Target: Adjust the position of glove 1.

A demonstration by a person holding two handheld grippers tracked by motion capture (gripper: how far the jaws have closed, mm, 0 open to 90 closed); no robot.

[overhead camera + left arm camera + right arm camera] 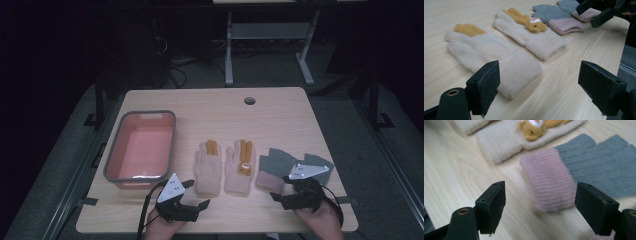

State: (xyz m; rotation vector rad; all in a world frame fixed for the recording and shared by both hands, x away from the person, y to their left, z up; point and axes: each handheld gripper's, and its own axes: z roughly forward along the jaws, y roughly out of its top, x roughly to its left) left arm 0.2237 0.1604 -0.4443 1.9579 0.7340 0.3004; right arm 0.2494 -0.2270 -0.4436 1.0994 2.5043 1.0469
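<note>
Two cream gloves lie palm-down in the middle of the table: a plain one (207,170) (481,52) and one with a small bear on it (240,167) (534,37) (501,142). To their right lie two grey gloves with pink cuffs (280,167) (599,167). My left gripper (196,195) (541,87) stands open just short of the plain glove's cuff, and nothing is between its pads. My right gripper (280,189) (540,207) is open too. The nearer pink cuff (551,187) lies just ahead of its jaws, untouched.
A pink basin with a grey rim (116,150) stands at the table's left. A round cable hole (249,100) sits near the far edge. Bare wood (280,120) stretches behind the gloves. My right gripper (596,12) appears at the top right of the left gripper view.
</note>
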